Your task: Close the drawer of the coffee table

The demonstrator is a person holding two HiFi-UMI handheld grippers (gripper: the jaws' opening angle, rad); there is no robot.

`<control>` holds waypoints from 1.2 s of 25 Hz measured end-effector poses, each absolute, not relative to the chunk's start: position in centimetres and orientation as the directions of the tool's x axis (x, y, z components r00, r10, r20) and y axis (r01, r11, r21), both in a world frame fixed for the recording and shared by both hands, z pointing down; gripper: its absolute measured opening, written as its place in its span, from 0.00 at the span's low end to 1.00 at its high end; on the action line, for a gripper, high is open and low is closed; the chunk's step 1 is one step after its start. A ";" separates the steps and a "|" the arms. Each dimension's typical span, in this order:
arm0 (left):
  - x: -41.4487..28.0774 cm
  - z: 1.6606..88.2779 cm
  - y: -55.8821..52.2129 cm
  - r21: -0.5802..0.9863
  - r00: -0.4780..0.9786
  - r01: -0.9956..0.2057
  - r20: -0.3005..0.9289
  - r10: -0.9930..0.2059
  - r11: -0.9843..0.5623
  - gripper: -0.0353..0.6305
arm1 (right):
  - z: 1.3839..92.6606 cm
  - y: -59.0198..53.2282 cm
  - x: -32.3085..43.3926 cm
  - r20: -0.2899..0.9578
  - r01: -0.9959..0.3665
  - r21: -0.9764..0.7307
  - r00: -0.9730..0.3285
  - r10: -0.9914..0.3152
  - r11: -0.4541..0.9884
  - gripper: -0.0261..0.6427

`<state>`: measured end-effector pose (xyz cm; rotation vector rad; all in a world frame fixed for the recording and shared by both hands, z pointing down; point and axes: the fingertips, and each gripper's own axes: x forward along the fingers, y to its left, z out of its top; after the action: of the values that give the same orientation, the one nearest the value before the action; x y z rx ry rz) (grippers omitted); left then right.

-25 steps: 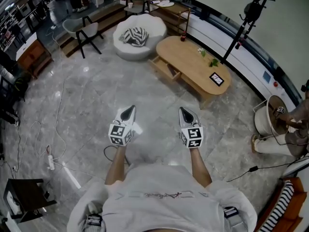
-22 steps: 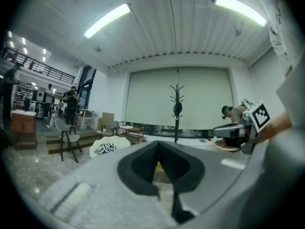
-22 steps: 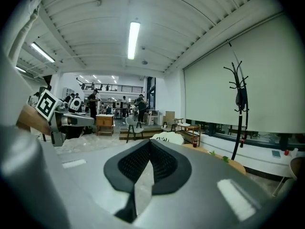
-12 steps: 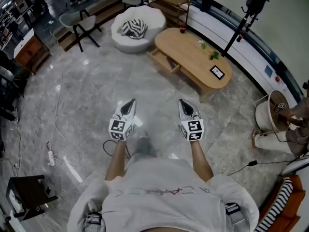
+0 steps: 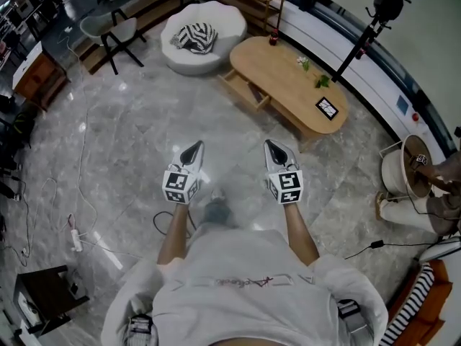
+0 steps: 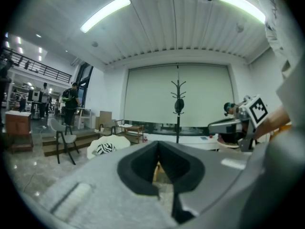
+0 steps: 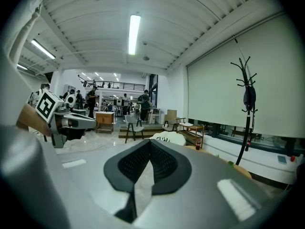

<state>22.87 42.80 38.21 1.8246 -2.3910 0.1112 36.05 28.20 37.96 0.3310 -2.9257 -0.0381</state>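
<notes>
The left claw (image 5: 194,148) and right claw (image 5: 274,148), jaws together, have moved toward the open drawer (image 5: 241,92) well ahead

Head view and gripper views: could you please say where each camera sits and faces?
Head view: on the person's head, looking steeply down at coffee table; forearms, left claw, right claw show.
Left gripper view: on left claw, along its shut jaws toward coat stand; right claw shows.
Right gripper view: on right claw, along its shut jaws; left claw shows.
Shared: both gripper views see the coat stand.
</notes>
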 end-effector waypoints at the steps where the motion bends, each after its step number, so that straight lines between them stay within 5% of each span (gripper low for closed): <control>1: 22.0 38.2 42.2 0.020 -0.255 -0.965 0.149 -0.955 0.261 0.05 | 37.9 27.7 35.0 0.193 -0.220 0.051 -0.955 -0.226 0.974 0.05; 30: -2.1 35.6 32.5 0.003 -0.168 -0.985 0.126 -0.978 0.170 0.05 | 35.8 19.7 10.9 0.175 -0.291 0.075 -0.938 -0.300 0.954 0.05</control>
<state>-2.13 32.48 35.57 1.9591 -2.3258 0.1200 10.94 19.72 35.80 0.4454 -2.9219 -0.0711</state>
